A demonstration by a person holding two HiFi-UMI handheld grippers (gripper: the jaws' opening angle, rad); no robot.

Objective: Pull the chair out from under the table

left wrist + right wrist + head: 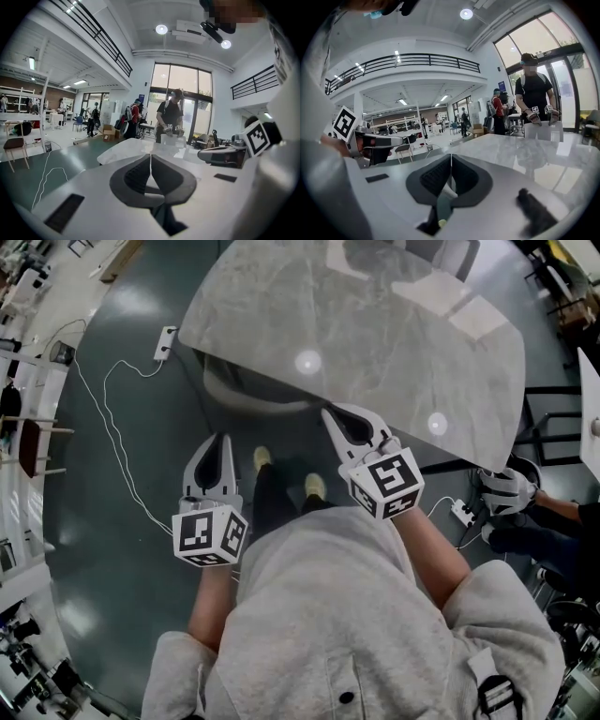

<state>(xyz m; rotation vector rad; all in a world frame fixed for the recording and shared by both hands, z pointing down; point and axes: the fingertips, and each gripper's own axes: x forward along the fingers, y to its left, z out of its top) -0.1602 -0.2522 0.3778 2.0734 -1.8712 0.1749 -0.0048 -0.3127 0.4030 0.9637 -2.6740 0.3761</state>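
Right now both tools are shut tight and hold nothing. The left gripper (225, 441) has its two jaws pressed together, and so does the right gripper (327, 413). Both point toward 12 o'clock, at the table (375, 324).

The chair (251, 395) sits tucked under the table, at about 11 o'clock from the person's shoes (262, 457). Only a curved pale edge of it pokes out past the table's near side. The rest is hidden. The left gripper is near that edge but apart from it. The right gripper's tip is just by the table's edge.

I think the chair is hard and stiff, so it will not bend or squash. It may be a bit heavy, but it should slide on the smooth floor (122, 521). The best place to grab looks like the curved edge that sticks out. The jaws must open first, then close on it. A slow, straight pull toward 6 o'clock should keep it from bumping the table.
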